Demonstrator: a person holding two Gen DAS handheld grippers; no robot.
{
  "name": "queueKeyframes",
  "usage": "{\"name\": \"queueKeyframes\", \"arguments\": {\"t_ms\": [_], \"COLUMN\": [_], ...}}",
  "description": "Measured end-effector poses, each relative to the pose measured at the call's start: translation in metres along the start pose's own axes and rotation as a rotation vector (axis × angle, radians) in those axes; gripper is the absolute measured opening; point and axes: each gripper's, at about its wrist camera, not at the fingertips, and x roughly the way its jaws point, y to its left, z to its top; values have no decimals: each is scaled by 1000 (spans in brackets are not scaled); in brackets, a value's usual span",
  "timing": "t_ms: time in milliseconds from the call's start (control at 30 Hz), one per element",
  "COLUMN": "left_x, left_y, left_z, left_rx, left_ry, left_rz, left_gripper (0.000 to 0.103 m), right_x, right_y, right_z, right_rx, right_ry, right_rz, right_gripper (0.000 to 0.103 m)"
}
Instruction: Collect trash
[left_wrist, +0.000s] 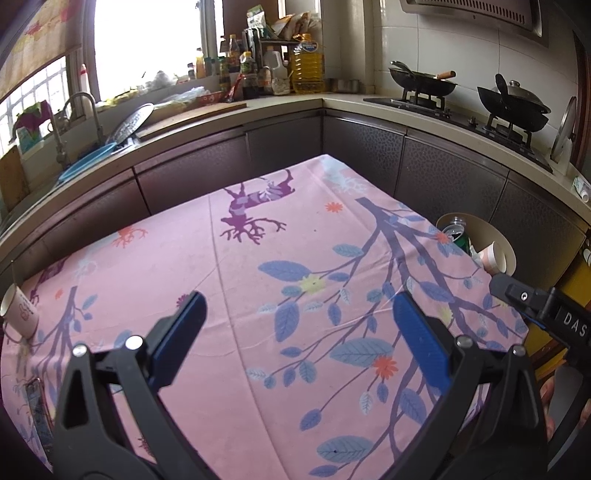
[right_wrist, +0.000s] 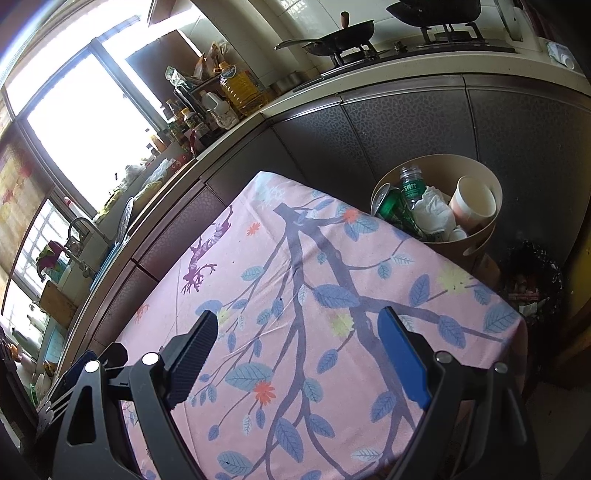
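Note:
A pink printed paper cup (left_wrist: 21, 314) stands at the left edge of the table, left of my left gripper (left_wrist: 299, 317), which is open and empty over the pink floral cloth (left_wrist: 229, 266). A round beige bin (right_wrist: 480, 173) beyond the table's far right corner holds a green can (right_wrist: 391, 208), a plastic bottle (right_wrist: 412, 184), crumpled tissue (right_wrist: 432, 210) and paper cups (right_wrist: 474, 205). My right gripper (right_wrist: 299, 332) hangs open and empty above the cloth, short of the bin. In the left wrist view the bin (left_wrist: 484, 225) and the right gripper (left_wrist: 535, 306) show at the right.
Dark kitchen cabinets (left_wrist: 369, 147) wrap the far side, with a sink and tap (left_wrist: 83, 110) on the left and woks on a stove (left_wrist: 424, 81) on the right. A black rubbish bag (right_wrist: 532, 284) sits right of the bin. A flat object (left_wrist: 35, 406) lies at the cloth's near left.

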Motion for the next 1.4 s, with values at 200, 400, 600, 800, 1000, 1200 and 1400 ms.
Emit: {"name": "queueKeyframes", "arguments": {"t_ms": [200,400,600,800,1000,1200,1400], "left_x": [2,3,4,8,10,8,8], "left_y": [-1,-5,-6,-3,-2,0,1], "left_z": [-2,-4,-5,-7,-7,-6,-6], "left_rx": [8,31,27,17,18,24,28], "left_ry": [14,12,18,30,30,17,8], "left_rz": [7,8,12,20,22,47,83], "left_gripper": [97,97,97,97,97,97,97], "right_x": [0,0,0,0,-1,-3,-4], "right_y": [-3,-3,-3,-2,-1,3,5], "right_z": [0,0,-1,-2,-1,-1,-2], "right_rx": [8,6,7,5,-3,-33,-34], "right_ry": [1,2,3,3,-4,-23,-22], "right_rz": [-4,-3,-3,0,-1,-7,-9], "right_gripper": [85,85,84,85,84,85,85]}}
